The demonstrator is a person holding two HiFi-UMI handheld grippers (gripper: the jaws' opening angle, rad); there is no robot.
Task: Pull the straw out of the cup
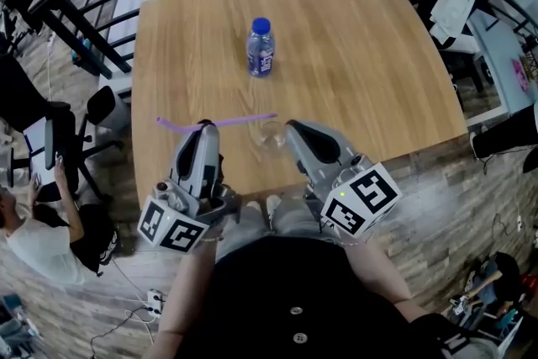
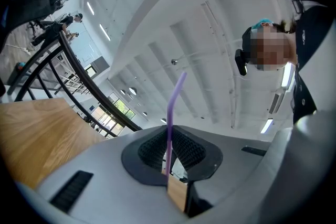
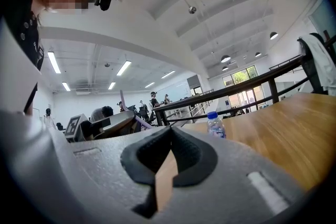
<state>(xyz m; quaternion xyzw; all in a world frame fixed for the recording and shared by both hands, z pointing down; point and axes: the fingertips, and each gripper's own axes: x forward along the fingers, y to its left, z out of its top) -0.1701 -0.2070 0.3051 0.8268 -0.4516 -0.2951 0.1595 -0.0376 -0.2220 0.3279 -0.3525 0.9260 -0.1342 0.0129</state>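
Item list, head view unless noted:

- Table (image 1: 361,55): wood, rounded corners, black railing behind.
- Water bottle (image 1: 261,48): clear, blue cap, purple label, upright at table ctr, well apart from grippers.
- Cup (image 1: 271,136): clear, upright nr front edge, btwn the two gripper tips.
- Straw (image 1: 239,120): purple, out of cup, held roughly level above table. Bent end points left, straight end sits just above cup rim; contact w/ rim can't be told.
- L gripper (image 1: 204,127): clamped on straw nr its middle. L gripper view shows the pads pinching it.
- R gripper (image 1: 294,130): just beside cup on its right. R gripper view shows jaws closed together, nothing btwn them.
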